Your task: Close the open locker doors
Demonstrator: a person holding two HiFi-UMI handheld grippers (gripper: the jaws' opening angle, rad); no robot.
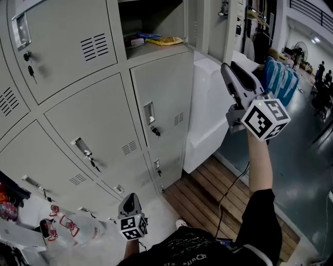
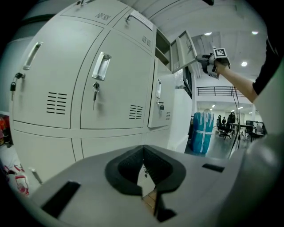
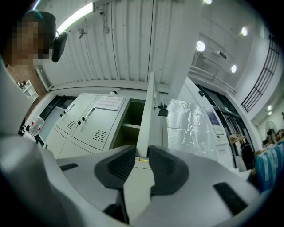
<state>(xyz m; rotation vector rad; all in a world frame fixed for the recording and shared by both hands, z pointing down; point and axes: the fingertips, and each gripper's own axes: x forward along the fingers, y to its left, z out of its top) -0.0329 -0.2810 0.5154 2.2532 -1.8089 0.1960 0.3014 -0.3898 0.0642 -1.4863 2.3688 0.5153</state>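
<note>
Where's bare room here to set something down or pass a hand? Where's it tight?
Free: the wooden decking between the lockers and the grey floor, though a cable crosses it. Crowded: bottles at lower left; the open compartment's shelf carries a yellow packet; the right tool grips the open door.

The shelf of the open locker, at 12 o'clock, held a yellow packet with small packets at its 9 o'clock. The floor carried wooden slats at 6 o'clock and a blue wrapped bundle at 2 o'clock.
</note>
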